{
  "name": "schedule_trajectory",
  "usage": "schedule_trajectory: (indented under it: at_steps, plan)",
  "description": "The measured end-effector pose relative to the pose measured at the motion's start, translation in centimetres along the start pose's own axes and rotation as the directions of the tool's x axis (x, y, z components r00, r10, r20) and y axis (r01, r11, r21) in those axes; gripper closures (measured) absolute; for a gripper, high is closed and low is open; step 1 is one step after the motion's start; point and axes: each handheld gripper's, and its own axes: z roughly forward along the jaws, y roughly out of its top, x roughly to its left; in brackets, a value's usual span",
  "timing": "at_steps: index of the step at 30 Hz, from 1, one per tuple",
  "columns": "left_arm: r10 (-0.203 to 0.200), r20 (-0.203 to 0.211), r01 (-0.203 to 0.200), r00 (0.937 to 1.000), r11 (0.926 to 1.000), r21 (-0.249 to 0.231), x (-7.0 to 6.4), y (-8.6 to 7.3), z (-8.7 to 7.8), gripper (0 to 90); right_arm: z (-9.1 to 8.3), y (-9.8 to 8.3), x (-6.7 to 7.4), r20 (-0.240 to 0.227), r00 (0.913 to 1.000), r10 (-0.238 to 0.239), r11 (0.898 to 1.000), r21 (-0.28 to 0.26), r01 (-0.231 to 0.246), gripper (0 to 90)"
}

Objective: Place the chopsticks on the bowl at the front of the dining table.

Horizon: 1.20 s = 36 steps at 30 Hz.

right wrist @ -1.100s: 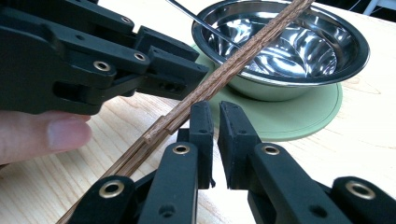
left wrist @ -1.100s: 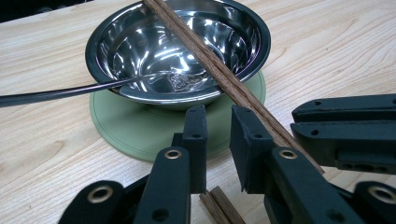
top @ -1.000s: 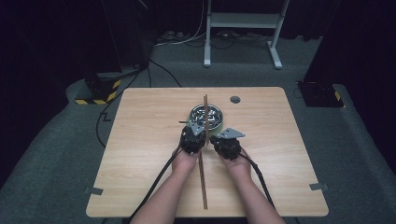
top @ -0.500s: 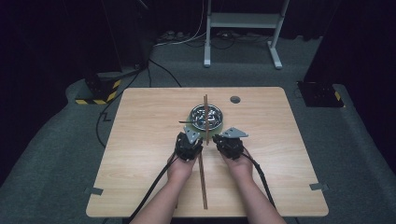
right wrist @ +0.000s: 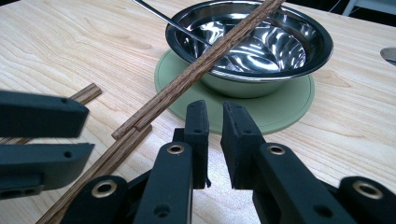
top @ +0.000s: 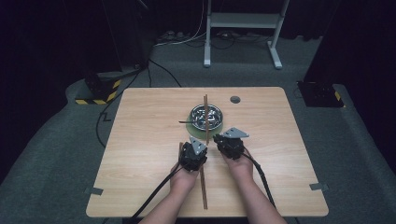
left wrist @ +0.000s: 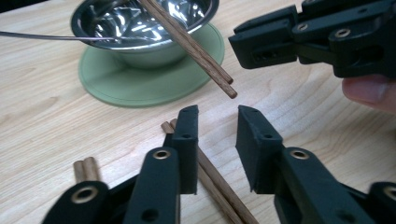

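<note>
Steel bowl point(top: 206, 116) on green mat point(right wrist: 280, 109), mid table point(top: 140, 140); brown chopsticks point(right wrist: 196, 65) rest across its rim. Left gripper point(left wrist: 215, 140) jaws apart, empty; right gripper point(right wrist: 214, 140) jaws slightly apart, empty.

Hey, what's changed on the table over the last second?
Both hands drew back slightly toward the person: the left hand-held gripper and the right hand-held gripper now sit a bit farther from the steel bowl. Both are open and hold nothing. The bowl, its green mat and the chopsticks stayed put.
</note>
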Motion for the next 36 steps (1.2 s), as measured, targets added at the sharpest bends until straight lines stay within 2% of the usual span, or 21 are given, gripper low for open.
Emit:
schedule_trajectory:
  at_steps: [10, 36]
  plan:
    - [0.003, 0.01, -0.003, 0.9999, 1.0, -0.009, -0.3, 0.1, 0.6, 80.3, 0.0, 0.0, -0.1, -0.002, 1.0, 0.005, 1.0, -0.003, -0.005, 80.2]
    - [0.021, -0.002, -0.021, 0.9998, 0.9998, 0.005, -0.1, 0.5, 1.4, 84.4, -0.1, 0.0, -0.2, -0.003, 1.0, 0.007, 1.0, -0.005, -0.007, 80.2]
